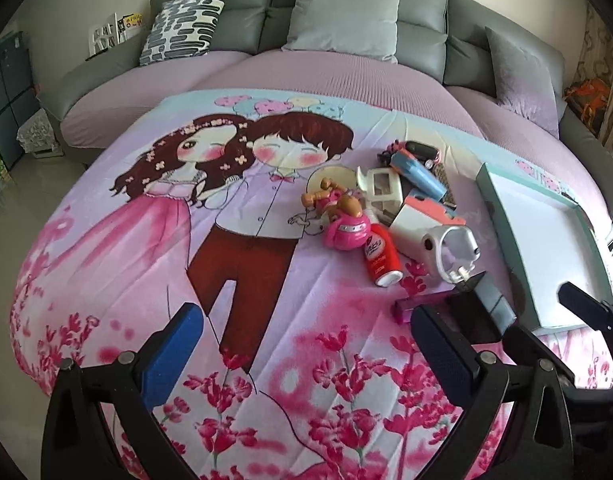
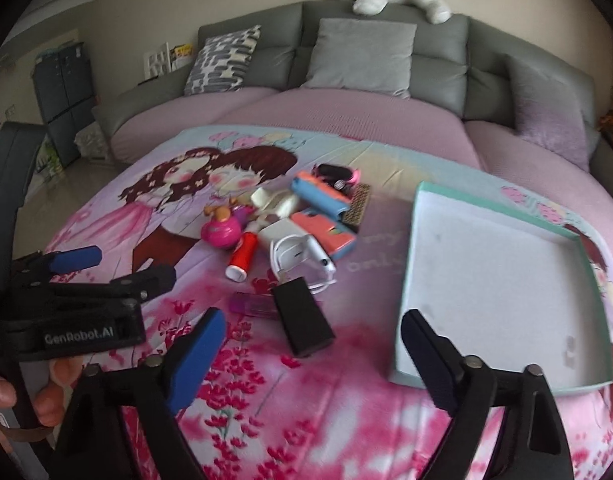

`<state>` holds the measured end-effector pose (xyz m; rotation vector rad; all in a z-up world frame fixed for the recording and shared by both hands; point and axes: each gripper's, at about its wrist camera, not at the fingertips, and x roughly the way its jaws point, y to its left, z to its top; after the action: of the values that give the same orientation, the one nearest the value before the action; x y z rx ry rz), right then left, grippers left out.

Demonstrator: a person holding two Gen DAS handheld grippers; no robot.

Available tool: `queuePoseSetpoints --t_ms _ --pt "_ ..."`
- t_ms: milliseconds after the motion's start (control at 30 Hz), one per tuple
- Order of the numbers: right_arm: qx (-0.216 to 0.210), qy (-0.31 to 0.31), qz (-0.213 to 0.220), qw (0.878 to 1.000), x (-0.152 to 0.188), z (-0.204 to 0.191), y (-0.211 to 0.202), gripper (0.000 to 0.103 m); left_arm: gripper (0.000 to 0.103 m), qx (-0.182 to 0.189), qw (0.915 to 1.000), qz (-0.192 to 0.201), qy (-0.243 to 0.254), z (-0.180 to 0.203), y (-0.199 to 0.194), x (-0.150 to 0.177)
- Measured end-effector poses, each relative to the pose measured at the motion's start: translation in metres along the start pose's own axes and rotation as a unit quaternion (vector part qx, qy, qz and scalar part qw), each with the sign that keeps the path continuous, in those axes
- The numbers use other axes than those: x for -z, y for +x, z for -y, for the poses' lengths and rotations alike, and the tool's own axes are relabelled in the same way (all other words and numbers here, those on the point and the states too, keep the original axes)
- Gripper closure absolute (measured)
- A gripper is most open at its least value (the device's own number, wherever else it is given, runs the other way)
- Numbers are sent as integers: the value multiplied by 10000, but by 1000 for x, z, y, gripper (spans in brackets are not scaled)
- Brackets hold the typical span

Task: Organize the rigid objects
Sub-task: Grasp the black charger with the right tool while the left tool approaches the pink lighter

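Right wrist view: the black box [image 2: 304,318] lies on the printed quilt [image 2: 346,420] at the near edge of the heap of small things, its long axis running from upper left to lower right, slanted toward the camera. It sits just ahead of the right gripper [image 2: 312,356], a little left of the midline between the blue pads, nearer the left pad [image 2: 194,364] than the right one. Those jaws stand wide apart with nothing between them and nothing in their hold. Since the box's long side runs roughly along the gripper's pointing line, the pads could likely close across its narrow width after a short push forward and down.

Touching its far left corner lies a purple case [image 2: 252,303], and just beyond it a white looped gadget [image 2: 302,258] and a red bottle [image 2: 244,256]; the pile continues with a pink round toy [image 2: 220,232] and a blue-and-coral case [image 2: 320,196]. To the right, well clear of the heap, the shallow teal-rimmed tray [image 2: 416,280] lies empty, the probable destination.

The left gripper [image 1: 306,344] also stands wide open and holds nothing; its right pad [image 1: 446,344] is close beside the same box, yet the box lies off to that side, so the right hand looks better placed.
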<state>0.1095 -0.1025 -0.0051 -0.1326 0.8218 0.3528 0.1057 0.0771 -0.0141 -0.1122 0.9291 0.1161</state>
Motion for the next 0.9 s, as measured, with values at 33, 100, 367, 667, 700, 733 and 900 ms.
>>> queuePoseSetpoints --t_ms 33,100,367,667,700,733,900 --pt "-28 -1 -49 10000 0 0 5 19 0 -2 10000 -12 8 0 3 1" --pt "-83 -22 -96 9999 0 -2 13 23 0 25 10000 -31 27 -1 10 1" --pt "-224 144 -272 9993 0 0 38 37 0 65 9999 -89 -12 -5 28 0" --pt "-287 383 -375 9982 8 5 48 55 0 68 9998 -166 49 -1 39 6" --pt "-301 405 -386 9980 9 6 48 59 0 62 9998 -172 50 -1 39 7" --pt "-324 401 -377 9980 10 6 48 61 0 48 9998 -176 53 -1 39 7" --pt "-397 433 -316 9978 12 6 47 63 0 44 9997 -242 45 1 42 9"
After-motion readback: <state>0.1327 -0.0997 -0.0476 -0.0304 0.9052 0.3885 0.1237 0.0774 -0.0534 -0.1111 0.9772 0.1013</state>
